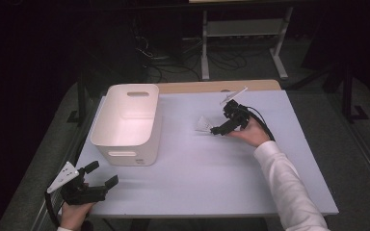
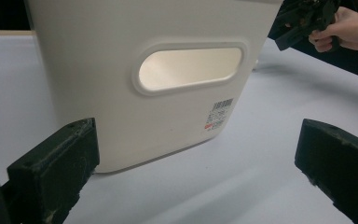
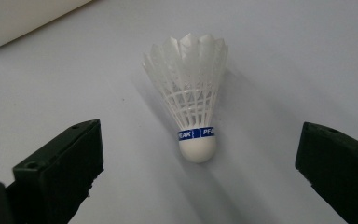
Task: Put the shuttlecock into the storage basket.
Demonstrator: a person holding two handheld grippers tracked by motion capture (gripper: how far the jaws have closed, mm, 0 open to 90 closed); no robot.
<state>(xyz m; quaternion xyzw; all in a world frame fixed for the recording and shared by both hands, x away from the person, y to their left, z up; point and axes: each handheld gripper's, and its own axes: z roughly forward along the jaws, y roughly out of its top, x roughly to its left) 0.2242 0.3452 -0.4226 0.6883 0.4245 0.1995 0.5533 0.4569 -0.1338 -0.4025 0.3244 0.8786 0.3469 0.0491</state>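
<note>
While the left gripper (image 1: 99,175) rests wide apart at the table's (image 1: 221,168) near left corner, facing the white bin (image 1: 127,120), the right gripper (image 1: 215,130) points at the shuttlecock (image 3: 192,100). Its jaws stand apart on either side of it, not touching. The shuttlecock lies mid-table, right of the bin.

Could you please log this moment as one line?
right gripper: open, at shuttlecock | left gripper: open, idle near bin
</note>
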